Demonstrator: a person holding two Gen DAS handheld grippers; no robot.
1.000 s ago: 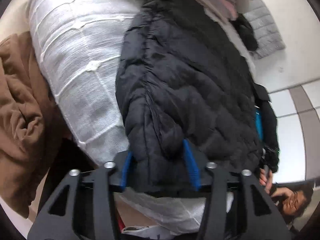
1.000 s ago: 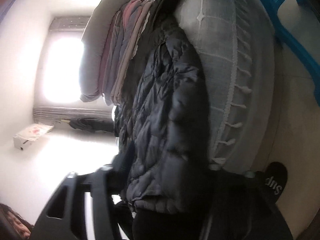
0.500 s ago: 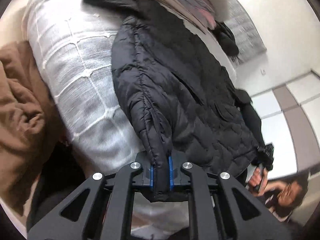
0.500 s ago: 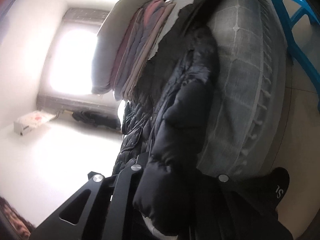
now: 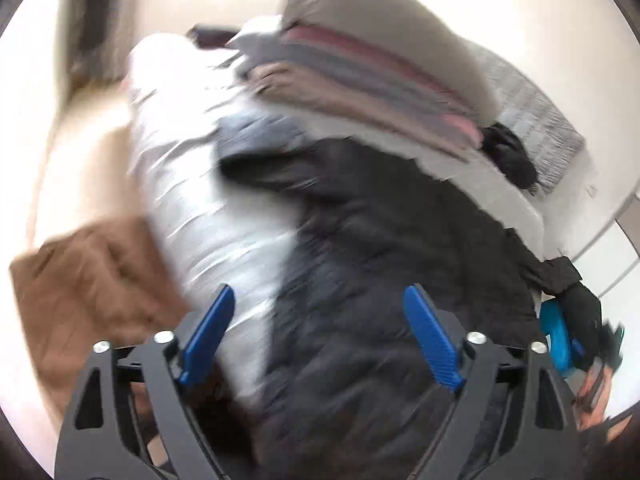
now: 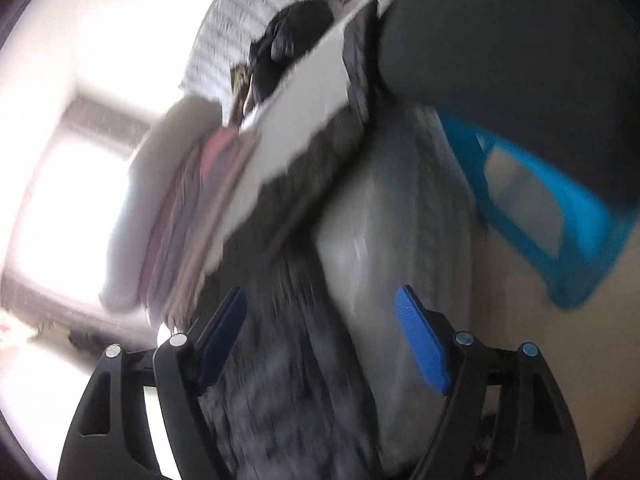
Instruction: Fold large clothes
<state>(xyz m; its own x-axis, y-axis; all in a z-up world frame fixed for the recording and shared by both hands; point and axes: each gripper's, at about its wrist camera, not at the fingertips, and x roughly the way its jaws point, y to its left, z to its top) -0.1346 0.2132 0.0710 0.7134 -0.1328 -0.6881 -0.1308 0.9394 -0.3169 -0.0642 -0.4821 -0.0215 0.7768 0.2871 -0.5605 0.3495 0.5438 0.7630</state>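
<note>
Hovering claws: the left claw and the right claw both stand spread wide with nothing between their blue pads, so each is released.
Jacket: the black puffer jacket lies spread along the bed, over the white quilted cover and reaching toward the bed's near edge; the frames are blurred, so its exact outline is hard to tell.
Why released: judging from the flat lie of the jacket, it has been laid out for a fold, and the claws are free to pick a new hold.
Stack: a pile of folded clothes sits at the far side of the bed, likely where finished pieces go.
Brown garment: a brown piece lies off the bed's left edge, apart from the jacket.
Blue chair: a blue plastic chair stands beside the bed in the right wrist view.
Next: probably gripping a sleeve or hem to fold it inward.
</note>
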